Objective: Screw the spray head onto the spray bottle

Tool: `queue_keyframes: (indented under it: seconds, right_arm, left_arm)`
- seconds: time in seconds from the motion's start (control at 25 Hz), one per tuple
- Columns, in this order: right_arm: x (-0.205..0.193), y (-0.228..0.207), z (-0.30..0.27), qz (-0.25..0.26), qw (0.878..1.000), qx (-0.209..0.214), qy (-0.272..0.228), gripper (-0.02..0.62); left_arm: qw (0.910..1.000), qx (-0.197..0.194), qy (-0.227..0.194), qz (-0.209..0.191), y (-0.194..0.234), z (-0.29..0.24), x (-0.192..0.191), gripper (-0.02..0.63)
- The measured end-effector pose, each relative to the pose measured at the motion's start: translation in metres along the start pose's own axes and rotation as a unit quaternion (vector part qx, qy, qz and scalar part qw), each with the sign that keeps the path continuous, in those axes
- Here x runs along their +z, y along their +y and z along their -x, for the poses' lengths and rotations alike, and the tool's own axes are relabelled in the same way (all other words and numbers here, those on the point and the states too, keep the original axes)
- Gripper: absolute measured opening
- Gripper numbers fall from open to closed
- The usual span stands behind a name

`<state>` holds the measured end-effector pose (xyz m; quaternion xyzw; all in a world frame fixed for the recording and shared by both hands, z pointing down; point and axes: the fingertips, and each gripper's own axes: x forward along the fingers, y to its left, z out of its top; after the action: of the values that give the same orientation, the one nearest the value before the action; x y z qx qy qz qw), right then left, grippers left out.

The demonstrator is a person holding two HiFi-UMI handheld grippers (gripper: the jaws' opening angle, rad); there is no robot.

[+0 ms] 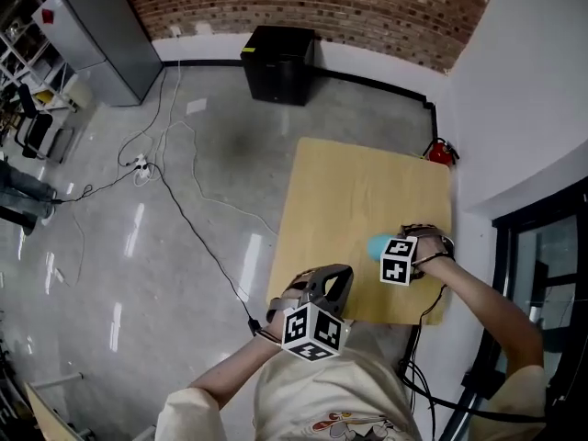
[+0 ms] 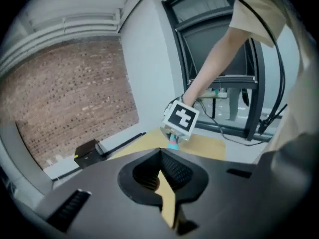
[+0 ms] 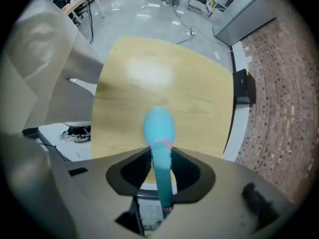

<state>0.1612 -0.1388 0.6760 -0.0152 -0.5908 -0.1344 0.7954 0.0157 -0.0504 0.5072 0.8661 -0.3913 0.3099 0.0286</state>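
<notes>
A light blue spray bottle (image 3: 159, 126) with a pink ring (image 3: 162, 142) hangs over the wooden table (image 3: 149, 78). Its narrow part runs back between the jaws of my right gripper (image 3: 162, 168), which is shut on it. In the head view the bottle (image 1: 377, 244) shows just left of the right gripper (image 1: 393, 251), above the table's near right part. My left gripper (image 1: 331, 281) hovers at the table's front edge, to the left of the bottle and apart from it. In its own view the left gripper (image 2: 160, 176) is shut with nothing between the jaws, and the bottle (image 2: 173, 144) appears ahead under the right gripper's marker cube (image 2: 182, 118).
The table (image 1: 367, 191) stands against the white wall on the right. A red fire extinguisher (image 1: 441, 152) sits at its far right corner. On the grey floor are a black box (image 1: 278, 62), trailing cables (image 1: 184, 200) and a grey cabinet (image 1: 101, 35).
</notes>
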Motion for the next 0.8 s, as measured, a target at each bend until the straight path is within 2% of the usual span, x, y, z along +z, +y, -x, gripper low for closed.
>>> queue_keyframes:
  seconds: [0.12, 0.28, 0.4, 0.48, 0.64, 0.8]
  right_arm:
    - [0.012, 0.002, -0.007, 0.031, 0.999, 0.011, 0.036, 0.128]
    - [0.027, 0.003, -0.006, 0.066, 0.995, 0.013, 0.07, 0.129]
    - [0.031, 0.003, -0.005, 0.071, 0.994, 0.012, 0.077, 0.129]
    - [0.032, 0.003, -0.002, 0.063, 0.995, 0.017, 0.07, 0.132]
    - [0.027, 0.001, 0.016, 0.049, 0.997, 0.017, 0.048, 0.206]
    - [0.039, -0.003, 0.067, 0.021, 0.999, -0.005, -0.031, 0.212]
  left_arm:
    - [0.9993, -0.006, 0.0, 0.038, 0.002, 0.005, -0.006, 0.007]
    - [0.999, 0.007, 0.003, 0.044, 0.008, 0.006, -0.005, 0.007]
    - [0.9994, 0.009, 0.003, 0.034, 0.01, 0.009, 0.0, 0.006]
    - [0.9996, 0.01, 0.005, 0.025, 0.012, 0.011, 0.0, 0.007]
    - [0.9998, 0.004, 0.011, 0.018, 0.014, 0.011, -0.001, 0.006]
    - [0.9998, 0.006, 0.016, 0.0, 0.022, 0.013, -0.001, 0.008]
